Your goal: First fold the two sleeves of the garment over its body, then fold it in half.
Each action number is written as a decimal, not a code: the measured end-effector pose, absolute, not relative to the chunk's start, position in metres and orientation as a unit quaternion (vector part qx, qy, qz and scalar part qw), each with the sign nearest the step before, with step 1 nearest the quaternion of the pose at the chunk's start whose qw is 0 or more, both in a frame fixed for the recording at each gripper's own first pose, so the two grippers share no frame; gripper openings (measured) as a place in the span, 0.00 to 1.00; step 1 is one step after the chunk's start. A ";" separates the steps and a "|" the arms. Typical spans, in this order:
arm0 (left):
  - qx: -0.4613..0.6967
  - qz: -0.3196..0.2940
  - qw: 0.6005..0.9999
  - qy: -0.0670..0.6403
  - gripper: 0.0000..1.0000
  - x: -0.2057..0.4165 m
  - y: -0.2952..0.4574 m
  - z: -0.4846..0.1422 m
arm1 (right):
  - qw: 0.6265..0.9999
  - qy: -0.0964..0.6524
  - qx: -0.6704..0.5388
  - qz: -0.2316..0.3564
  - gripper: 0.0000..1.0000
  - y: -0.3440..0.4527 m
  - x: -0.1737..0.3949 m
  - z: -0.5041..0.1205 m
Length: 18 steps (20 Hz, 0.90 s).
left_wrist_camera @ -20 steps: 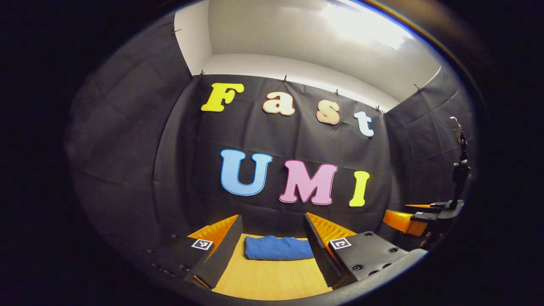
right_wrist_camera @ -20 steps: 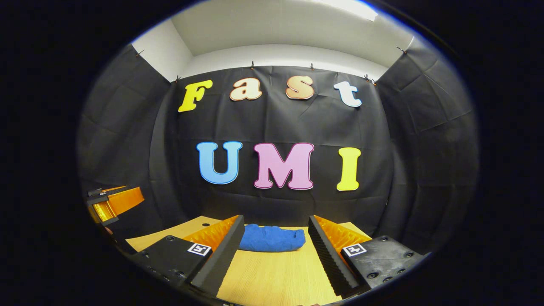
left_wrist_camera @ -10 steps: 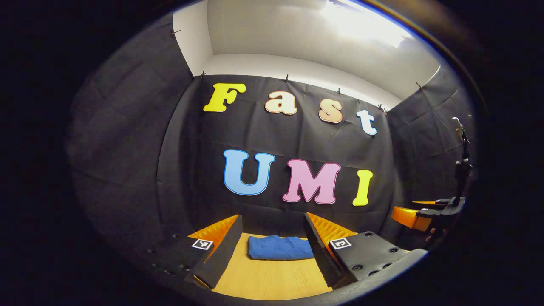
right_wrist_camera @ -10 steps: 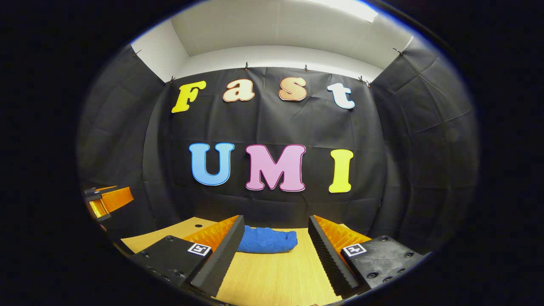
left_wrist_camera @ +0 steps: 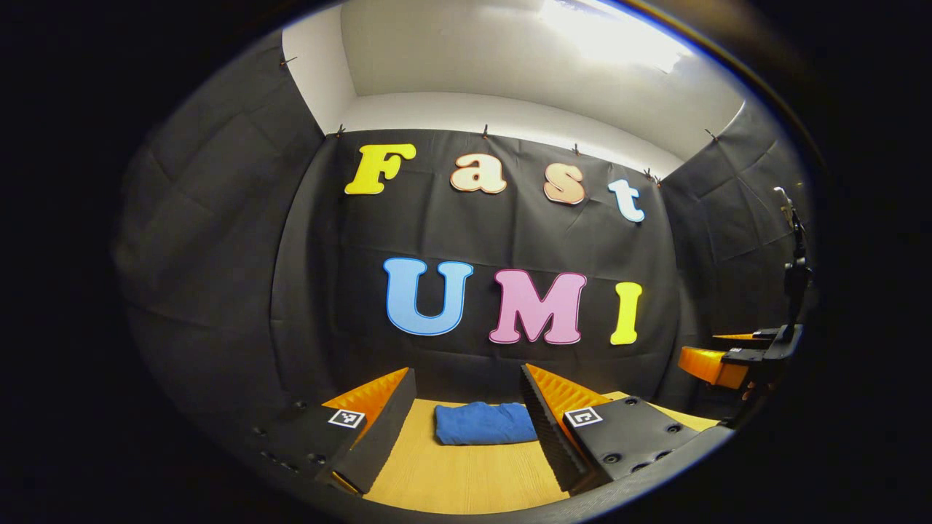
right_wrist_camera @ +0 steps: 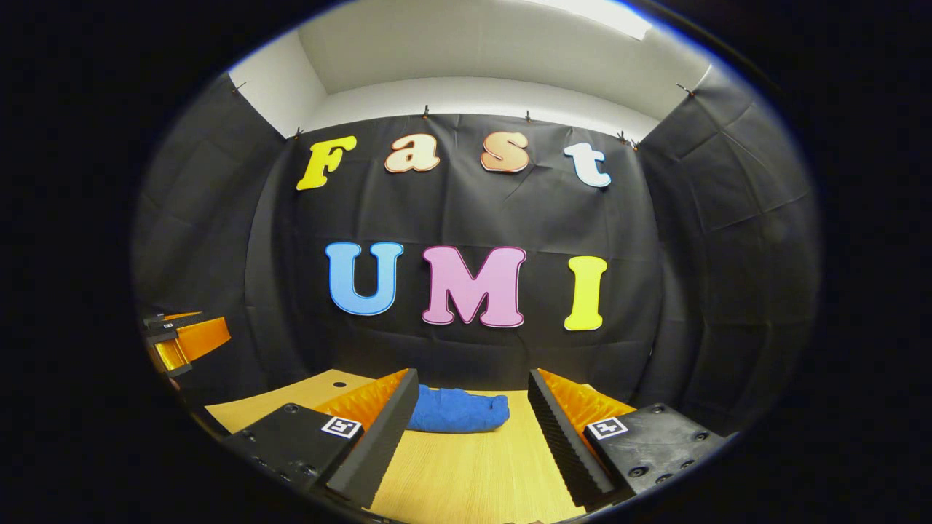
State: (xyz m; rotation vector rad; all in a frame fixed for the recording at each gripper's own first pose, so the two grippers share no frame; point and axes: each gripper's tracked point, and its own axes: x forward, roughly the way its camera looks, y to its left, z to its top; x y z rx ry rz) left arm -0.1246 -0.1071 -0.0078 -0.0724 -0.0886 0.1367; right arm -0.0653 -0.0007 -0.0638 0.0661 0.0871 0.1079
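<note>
In the left gripper view, the left gripper [left_wrist_camera: 466, 429] has its ribbed fingers [left_wrist_camera: 378, 429] spread wide, holding nothing; beyond them a soft blue garment [left_wrist_camera: 484, 423], folded into a compact bundle, lies crosswise on the wood-grain desk [left_wrist_camera: 466, 477], bare wood before it. In the right gripper view, the right gripper [right_wrist_camera: 473, 429] gapes likewise, empty, apart from the garment [right_wrist_camera: 457, 411], which lies near the desk's [right_wrist_camera: 473, 473] far edge.

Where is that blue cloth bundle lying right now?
The folded blue garment lies on the wooden table near the black back wall, ahead of both open grippers.

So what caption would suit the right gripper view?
Open right gripper facing a folded blue garment on the wooden table.
</note>
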 end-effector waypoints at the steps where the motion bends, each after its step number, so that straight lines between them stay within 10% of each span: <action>1: -0.036 0.071 0.996 -0.045 0.82 -0.125 -0.107 -0.008 | 0.997 0.043 0.034 0.056 0.96 0.002 -0.064 -0.063; 18: -0.017 0.122 0.992 -0.028 0.82 -0.124 -0.102 -0.006 | 0.993 0.046 0.034 0.101 0.96 0.028 -0.027 -0.064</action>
